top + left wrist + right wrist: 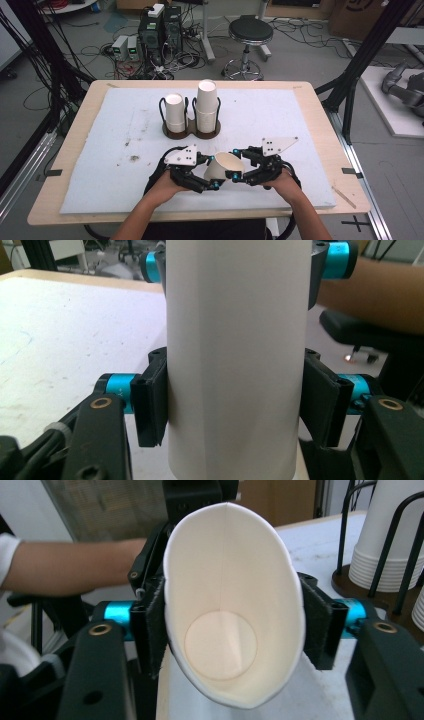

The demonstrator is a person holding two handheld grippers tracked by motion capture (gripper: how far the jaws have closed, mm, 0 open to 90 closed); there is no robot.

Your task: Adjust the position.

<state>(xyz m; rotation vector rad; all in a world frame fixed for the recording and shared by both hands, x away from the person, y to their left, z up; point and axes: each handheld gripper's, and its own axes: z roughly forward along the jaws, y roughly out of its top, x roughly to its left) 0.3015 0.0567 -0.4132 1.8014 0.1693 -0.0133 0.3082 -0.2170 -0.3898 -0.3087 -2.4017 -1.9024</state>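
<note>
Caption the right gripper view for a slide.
Right gripper squeezes a paper cup at the rim, bending its mouth into an oval; stacked cups stand behind.

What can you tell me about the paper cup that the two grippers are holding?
The paper cup is plain white outside and cream inside, with a thin rolled rim and a round flat bottom. It is empty and tipped on its side above the white mat. The left gripper clamps its body, and the right gripper squeezes its mouth into an oval.
</note>
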